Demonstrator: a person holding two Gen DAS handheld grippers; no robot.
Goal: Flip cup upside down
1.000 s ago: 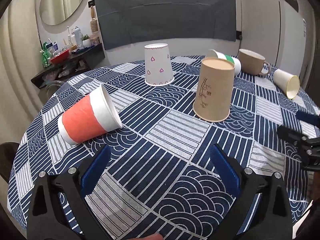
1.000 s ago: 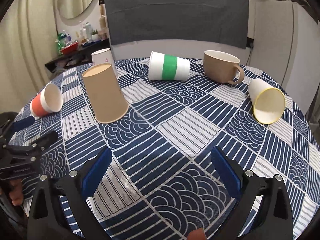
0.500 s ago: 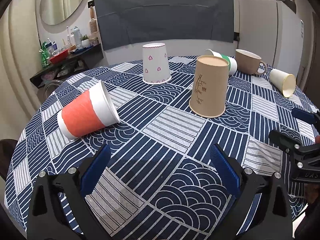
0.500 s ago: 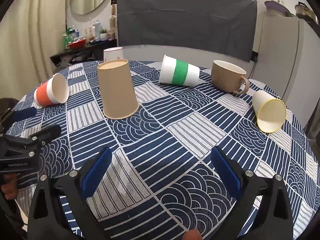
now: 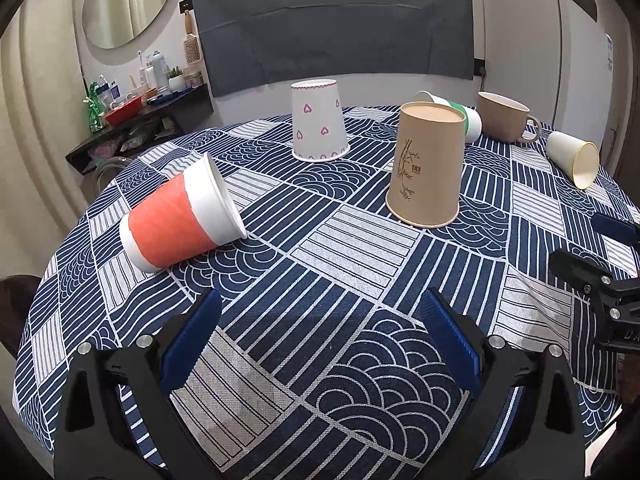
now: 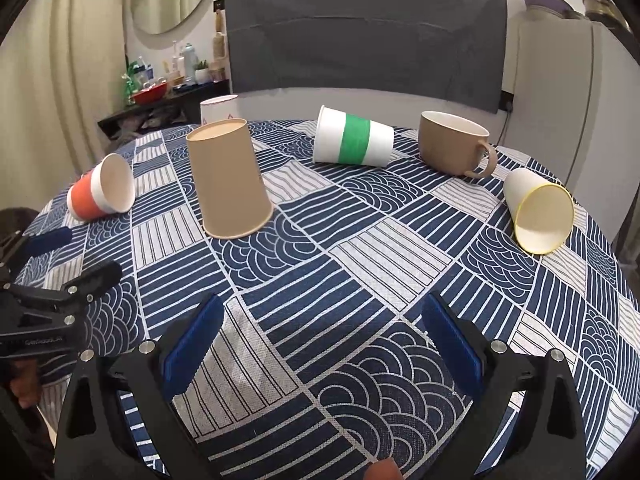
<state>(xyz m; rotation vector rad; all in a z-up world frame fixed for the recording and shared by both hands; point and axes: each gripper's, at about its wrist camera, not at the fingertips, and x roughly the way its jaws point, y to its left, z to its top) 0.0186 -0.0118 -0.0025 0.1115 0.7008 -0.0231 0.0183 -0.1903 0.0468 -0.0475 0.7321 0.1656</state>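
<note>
Retreat marks this last second: you pull both the left gripper (image 5: 320,336) and right gripper (image 6: 320,336) back wide and empty, leaving the brown paper cup (image 5: 428,168) inverted mid-table, so the flip looks finished.

Navy-and-white patchwork tablecloth (image 5: 344,248); orange-banded white cup (image 5: 180,220), tan cup (image 5: 430,164), pink-hearted white cup (image 5: 318,126), green-banded cup (image 6: 354,142), yellow-rimmed cup (image 6: 538,210), beige mug (image 6: 454,144).

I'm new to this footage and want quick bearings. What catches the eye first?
The bold navy patterned tablecloth scattered with cups. A brown paper cup stands upside down near the centre; the orange-banded cup lies on its side at the left, and a beige mug sits upright at the back.
</note>
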